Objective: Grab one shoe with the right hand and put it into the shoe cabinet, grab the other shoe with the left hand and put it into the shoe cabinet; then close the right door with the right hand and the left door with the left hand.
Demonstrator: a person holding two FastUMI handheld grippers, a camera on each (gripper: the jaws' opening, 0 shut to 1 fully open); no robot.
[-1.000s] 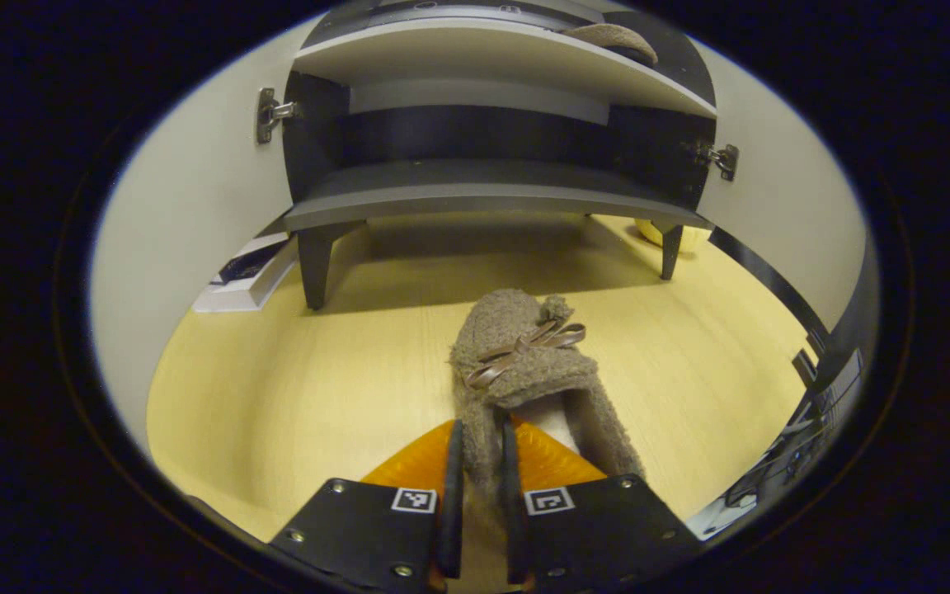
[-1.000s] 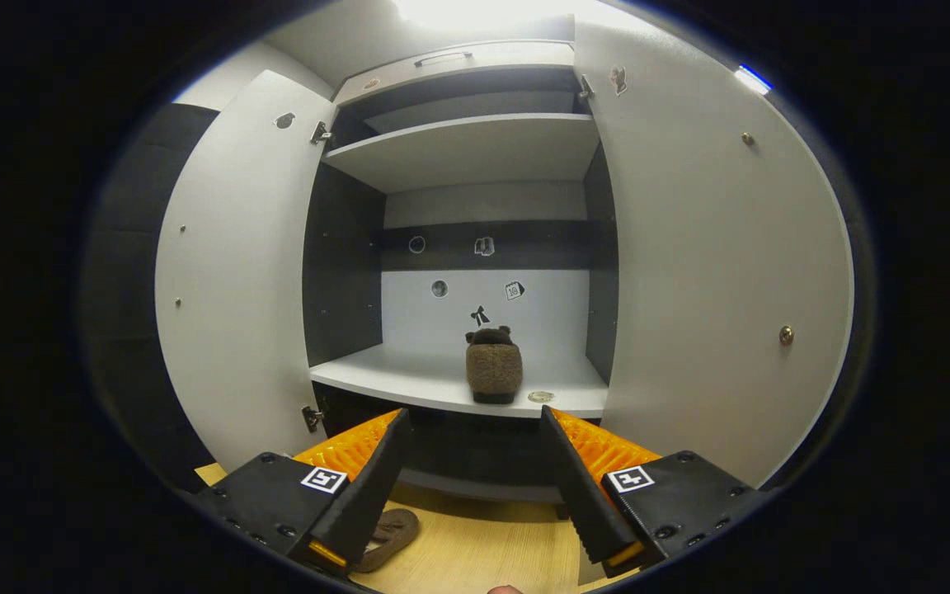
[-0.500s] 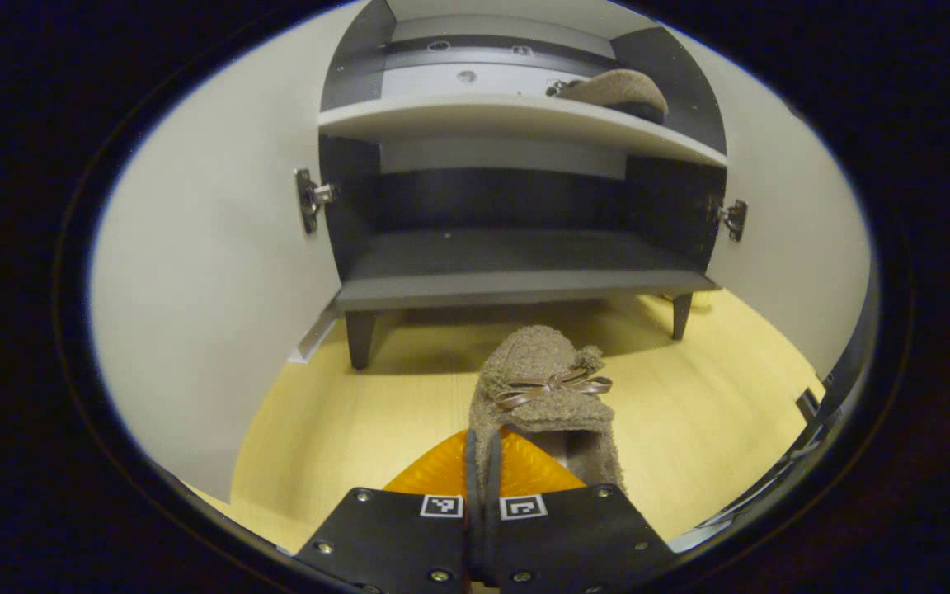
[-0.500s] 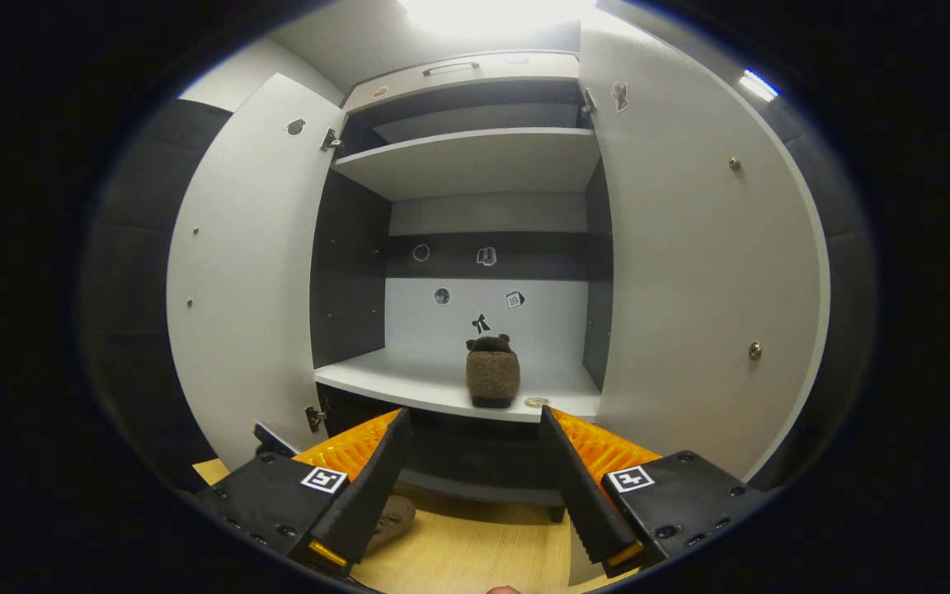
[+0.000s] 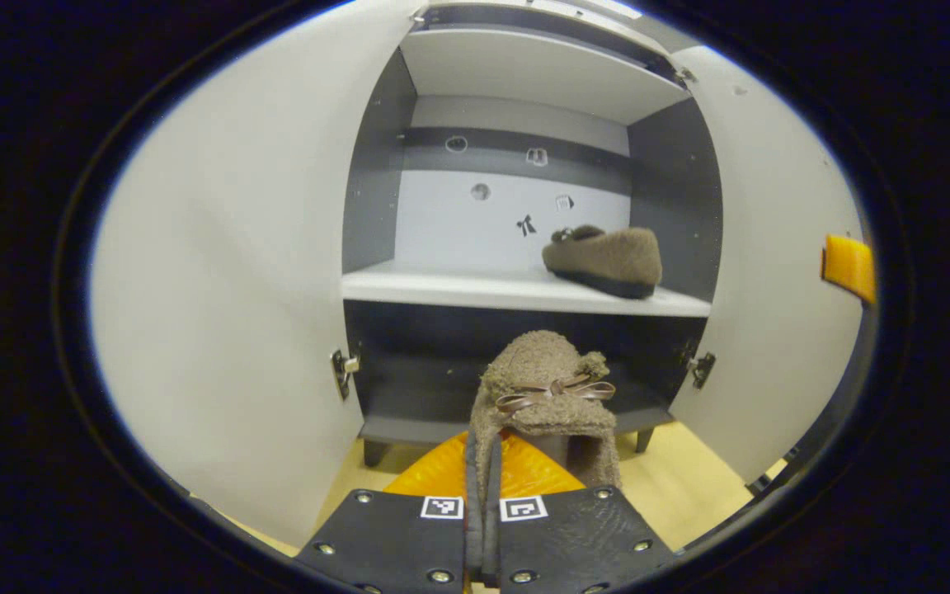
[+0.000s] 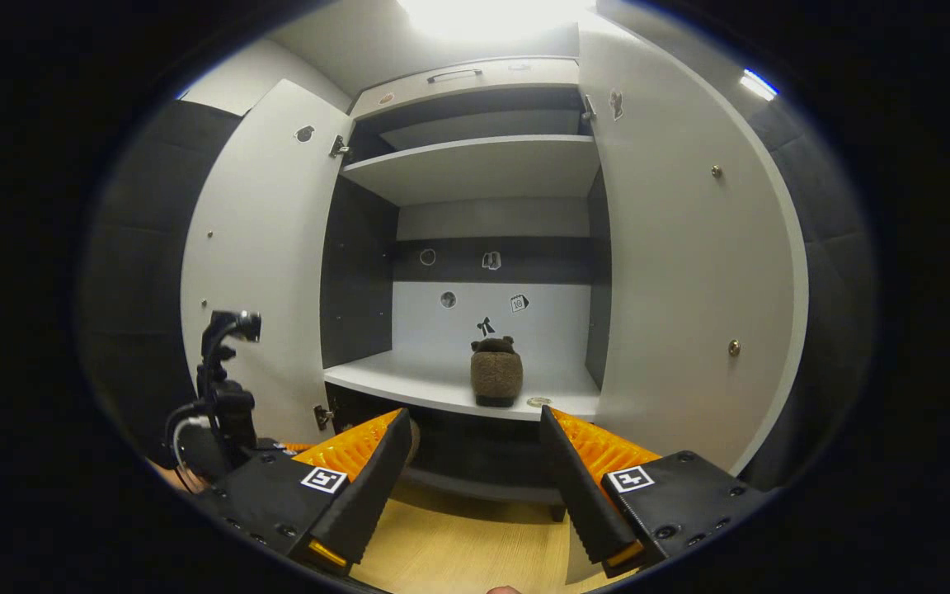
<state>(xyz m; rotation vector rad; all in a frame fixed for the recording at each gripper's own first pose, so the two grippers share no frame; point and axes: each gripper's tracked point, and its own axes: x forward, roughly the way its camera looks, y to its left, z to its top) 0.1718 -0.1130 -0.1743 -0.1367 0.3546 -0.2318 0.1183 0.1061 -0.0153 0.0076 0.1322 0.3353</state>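
While open, cabinet (image 6: 475,247) over wood floor (image 6: 458,553)

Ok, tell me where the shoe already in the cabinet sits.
The placed shoe rests on the white middle shelf, toward its right end.

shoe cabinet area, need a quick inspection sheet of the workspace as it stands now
surface: pale wood-grain floor, bare where seen.
job's things: one fuzzy brown slipper on the white middle shelf of the grey-and-white shoe cabinet; the matching bow-trimmed slipper held off the floor before the cabinet; both white doors open.
clutter: small round disc on the shelf beside the slipper.
grippers: left tool shut on the bow-trimmed slipper's side wall; right tool open, holding nothing.
cables: cabling on the rig at left.
surroundings: dark padded booth wall; stickers on the cabinet's back panel.
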